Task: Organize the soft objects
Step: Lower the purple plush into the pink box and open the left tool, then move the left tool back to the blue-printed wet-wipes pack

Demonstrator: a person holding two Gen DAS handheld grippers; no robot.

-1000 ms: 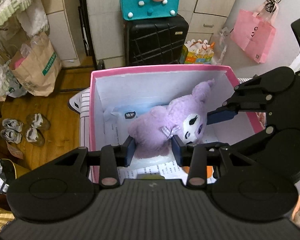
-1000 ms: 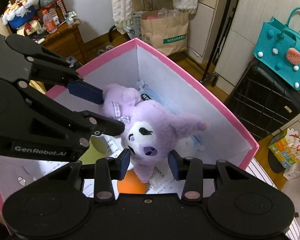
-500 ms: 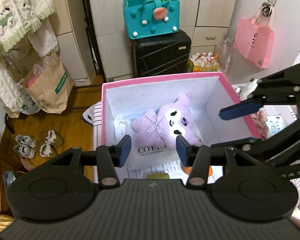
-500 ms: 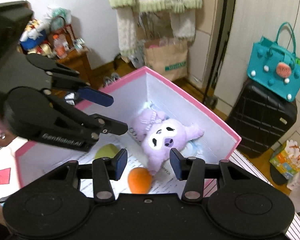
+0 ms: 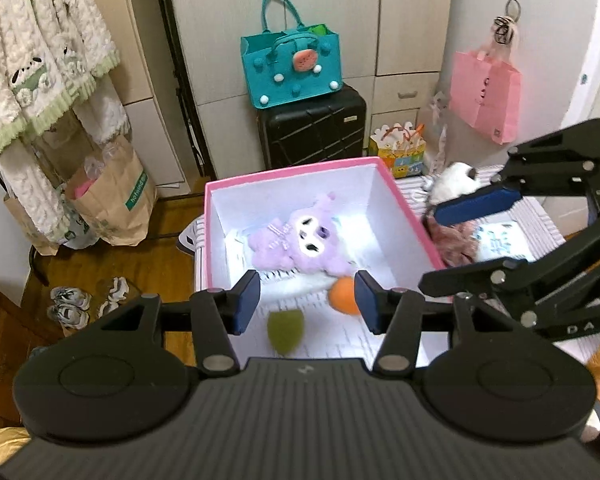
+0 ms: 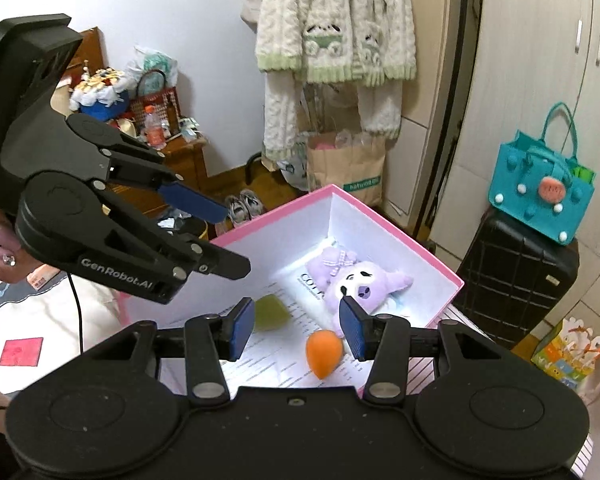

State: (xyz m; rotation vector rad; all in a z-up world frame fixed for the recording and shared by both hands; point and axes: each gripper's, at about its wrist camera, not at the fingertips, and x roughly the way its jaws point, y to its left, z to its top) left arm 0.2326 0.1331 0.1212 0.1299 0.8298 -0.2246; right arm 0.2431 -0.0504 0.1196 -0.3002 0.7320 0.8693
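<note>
My left gripper point(image 5: 306, 306) hung above the near edge of the pink box point(image 5: 292, 168), its jaws part-way apart with nothing between them — they had just been opening. My right gripper point(image 6: 296, 330) hovered over the same box, jaws likewise apart and empty, having just eased wider. The purple plush point(image 5: 300, 240) lay on its back inside the box, toward the far wall, on printed paper. Nearer to me in the box sat an orange sponge point(image 6: 324, 352) and a green sponge point(image 5: 285, 328), apart from each other. Outside the box, on the striped surface at its right side, a white plush point(image 5: 456, 184) and a brownish furry toy point(image 5: 450, 236) waited — both untouched.
</note>
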